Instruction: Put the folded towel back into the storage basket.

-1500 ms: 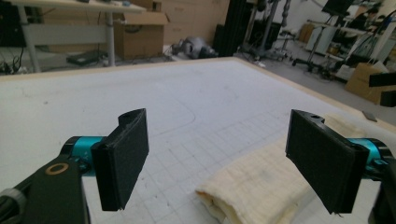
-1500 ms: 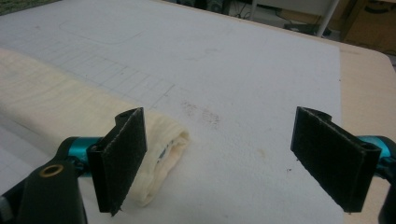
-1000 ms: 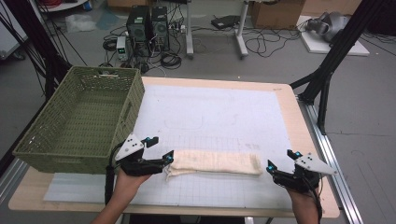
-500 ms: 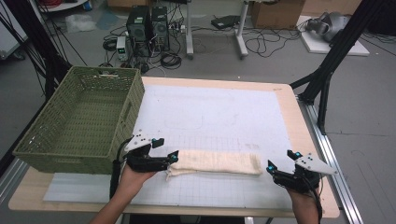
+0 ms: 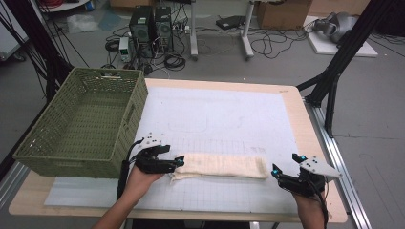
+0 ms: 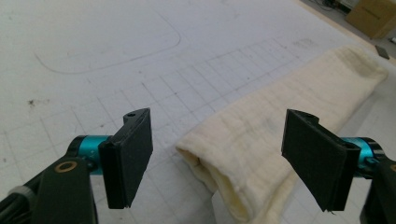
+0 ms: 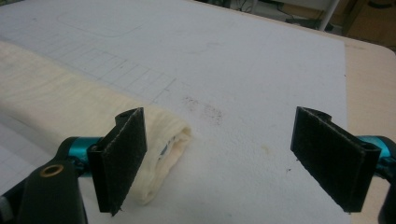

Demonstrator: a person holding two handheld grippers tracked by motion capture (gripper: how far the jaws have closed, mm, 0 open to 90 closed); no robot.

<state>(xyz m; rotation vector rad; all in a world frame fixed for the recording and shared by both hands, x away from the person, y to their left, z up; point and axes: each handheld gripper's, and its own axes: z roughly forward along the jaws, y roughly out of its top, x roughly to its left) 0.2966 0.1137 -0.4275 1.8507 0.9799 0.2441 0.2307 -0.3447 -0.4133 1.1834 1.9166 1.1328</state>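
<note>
One folded cream towel [image 5: 219, 167], lying flat on white gridded mat [image 5: 215, 119] in lower centre of high view; long axis running left to right across frame, short ends facing the two grippers. Soft woven cloth, slightly crinkled, faintly stained, layered edges open at each end [image 6: 224, 186].

Left gripper [image 5: 177, 162], lower left of centre in high view: black body, teal fittings, held level in one hand [image 5: 141, 179], forearm entering from bottom edge. Flat black pads [image 6: 133, 156] standing wide, just closing a little; left end of towel between them in left gripper view, pads not pressing on cloth.

Right gripper [image 5: 274, 171], lower right of high view: same build, grey three-cornered plate on top, pointing left toward towel's right end, just beside it. Pads [image 7: 123, 156] wide apart in right gripper view; towel end [image 7: 159, 144] behind the left-hand pad, touching or not undetermined.

One green woven basket [image 5: 43, 157], rectangular, open-topped, left of frame on pale wooden table [image 5: 313, 143], near left gripper.
</note>
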